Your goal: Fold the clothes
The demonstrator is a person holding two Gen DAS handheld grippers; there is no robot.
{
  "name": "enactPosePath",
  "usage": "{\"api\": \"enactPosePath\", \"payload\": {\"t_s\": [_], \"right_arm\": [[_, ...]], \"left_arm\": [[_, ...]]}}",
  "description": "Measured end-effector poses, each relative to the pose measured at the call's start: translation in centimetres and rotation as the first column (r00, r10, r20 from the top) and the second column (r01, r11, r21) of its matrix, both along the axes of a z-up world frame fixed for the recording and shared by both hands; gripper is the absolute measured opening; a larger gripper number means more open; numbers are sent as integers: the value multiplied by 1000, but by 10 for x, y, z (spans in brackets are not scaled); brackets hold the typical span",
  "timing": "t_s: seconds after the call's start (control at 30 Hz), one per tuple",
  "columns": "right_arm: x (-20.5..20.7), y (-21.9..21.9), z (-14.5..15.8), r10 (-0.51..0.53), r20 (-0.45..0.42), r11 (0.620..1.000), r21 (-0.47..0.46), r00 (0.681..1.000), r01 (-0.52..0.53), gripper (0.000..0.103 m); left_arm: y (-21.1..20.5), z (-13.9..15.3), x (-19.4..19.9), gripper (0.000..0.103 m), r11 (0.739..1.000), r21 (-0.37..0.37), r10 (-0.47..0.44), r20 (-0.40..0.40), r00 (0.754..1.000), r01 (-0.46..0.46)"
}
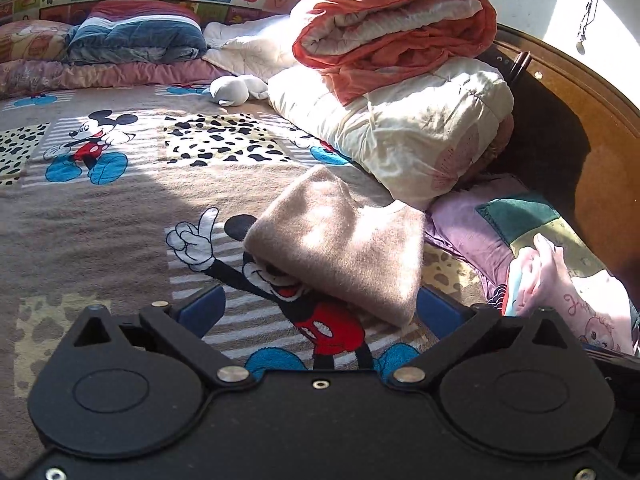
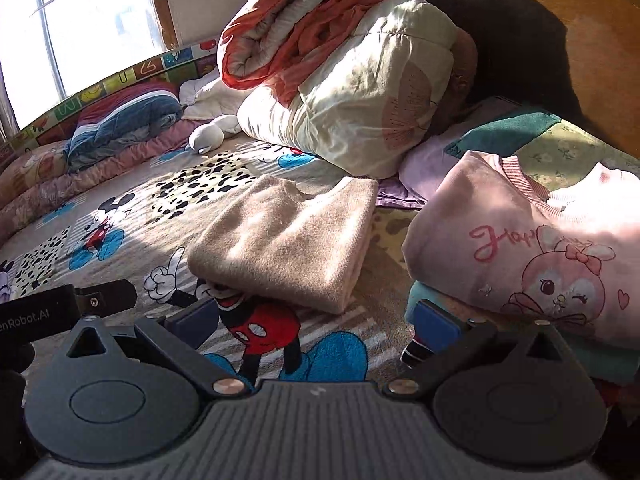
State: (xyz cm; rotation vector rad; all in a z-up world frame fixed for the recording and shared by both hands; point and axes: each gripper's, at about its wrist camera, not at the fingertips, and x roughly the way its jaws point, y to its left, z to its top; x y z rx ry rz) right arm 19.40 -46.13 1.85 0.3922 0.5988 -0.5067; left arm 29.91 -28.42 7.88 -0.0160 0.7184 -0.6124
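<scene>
One bed blanket [image 1: 120,216] printed with cartoon mice covers the mattress and carries everything else. At its far side two rolled quilts are stacked: a cream quilt [image 1: 420,132] below and an orange quilt [image 1: 384,28] resting on top of it. Beside them, against the patterned edge, lies one blue and red folded duvet [image 1: 136,36], and one small white soft toy [image 1: 236,90] sits between the duvet and the quilts.

One beige sweater [image 2: 288,240] lies folded into a neat rectangle in the middle of the blanket, touched by neither gripper. Just to its right, one pink sweatshirt [image 2: 520,248] with a rabbit print tops a small pile of folded clothes.

Both grippers point down at a slant toward the blanket. The left gripper [image 1: 320,312] has its two blue pads spread wide with nothing between them, above the sweater's near edge. The right gripper [image 2: 320,320] is likewise spread wide and empty, its right pad [image 2: 436,326] close against the pile under the sweatshirt.
</scene>
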Motion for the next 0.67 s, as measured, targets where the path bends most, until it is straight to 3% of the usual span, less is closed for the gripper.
{"api": "enactPosePath", "payload": {"t_s": [0.13, 0.3, 0.67], "right_arm": [[2, 3, 0, 1, -14, 1000, 4, 1000, -1, 103], [1, 6, 3, 14, -13, 1000, 9, 1000, -14, 103], [-3, 13, 6, 26, -42, 1000, 13, 999, -26, 103]], "left_arm": [[-6, 6, -11, 103, 996, 89, -7, 53, 999, 2], [-6, 8, -21, 103, 992, 127, -20, 76, 997, 10], [1, 10, -31, 103, 991, 134, -9, 59, 998, 1]]}}
